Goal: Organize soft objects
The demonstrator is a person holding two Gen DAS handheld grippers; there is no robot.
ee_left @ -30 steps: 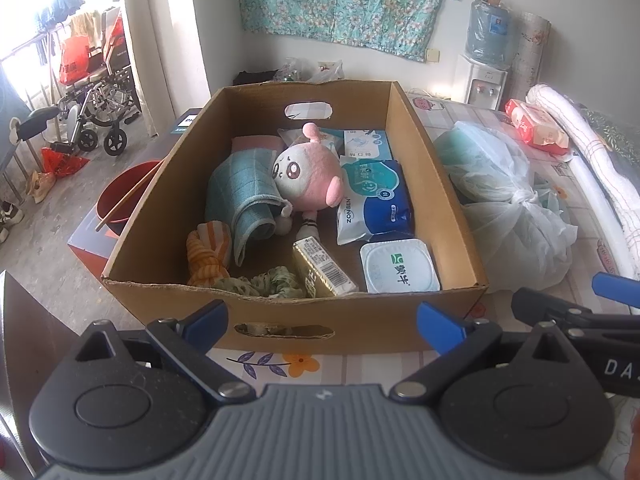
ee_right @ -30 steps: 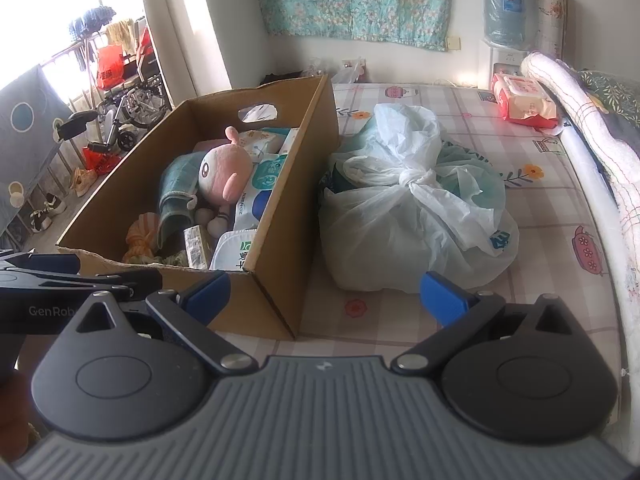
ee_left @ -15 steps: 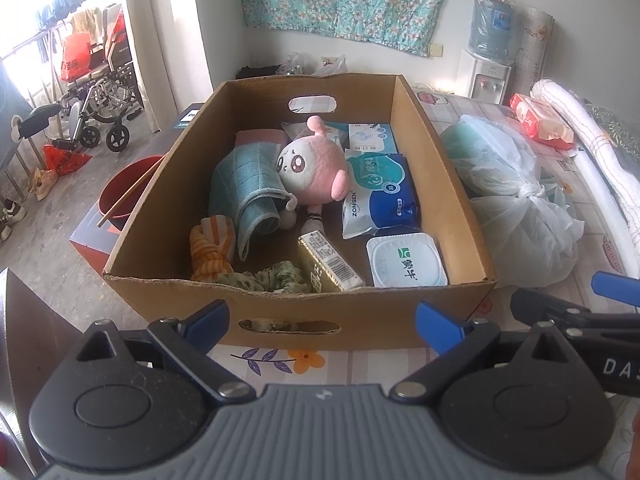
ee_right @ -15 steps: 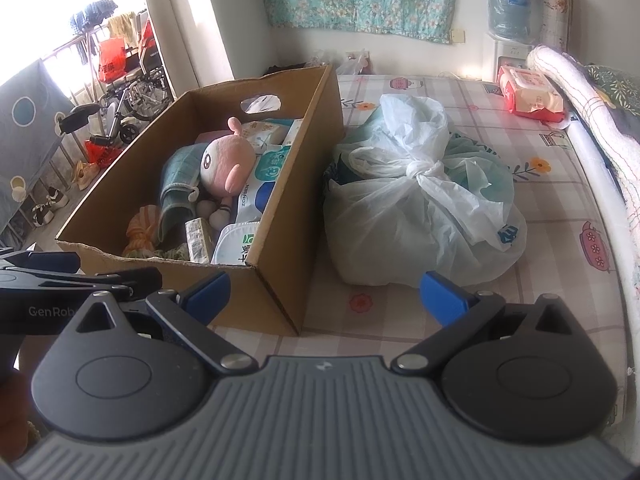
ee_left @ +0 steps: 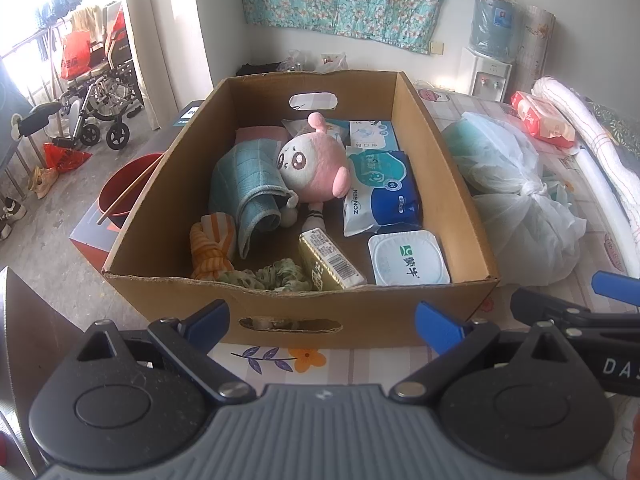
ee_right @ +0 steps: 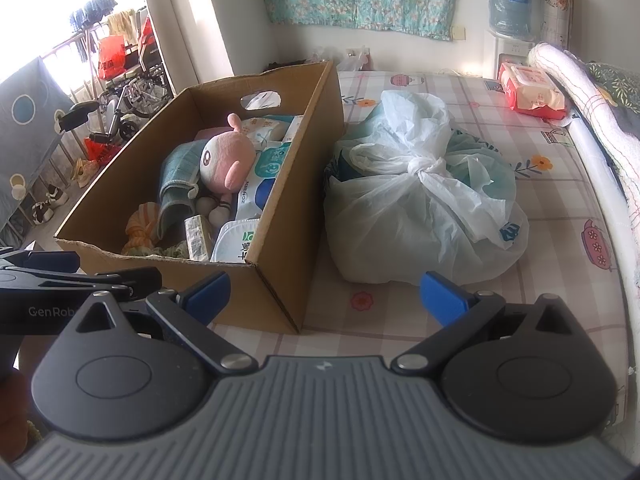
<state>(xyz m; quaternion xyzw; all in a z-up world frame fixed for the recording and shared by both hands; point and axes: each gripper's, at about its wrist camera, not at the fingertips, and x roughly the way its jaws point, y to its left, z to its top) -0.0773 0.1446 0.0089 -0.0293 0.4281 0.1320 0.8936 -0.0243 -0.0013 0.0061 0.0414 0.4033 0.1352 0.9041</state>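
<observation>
A cardboard box [ee_left: 440, 148] [ee_right: 288, 208] stands on the bed. It holds a pink plush toy [ee_left: 316, 168] [ee_right: 226, 160], a teal towel [ee_left: 248, 180], an orange striped cloth [ee_left: 210, 246], a green scrunchie [ee_left: 272, 276], wet-wipe packs [ee_left: 384, 192], a white tub [ee_left: 408, 258] and a gold packet [ee_left: 328, 260]. My left gripper [ee_left: 322, 320] is open and empty just in front of the box. My right gripper [ee_right: 324, 292] is open and empty, near the box's right corner.
A tied white plastic bag [ee_left: 516, 188] [ee_right: 420, 200] lies right of the box. A red wipes pack [ee_right: 532, 88] and a rolled quilt [ee_right: 580, 80] lie at the far right. A red basin [ee_left: 124, 188] and a wheelchair [ee_left: 100, 92] are on the floor to the left.
Both grippers have drawn back and risen slightly; the box looks a little farther and lower in view. Both stay open and empty.
</observation>
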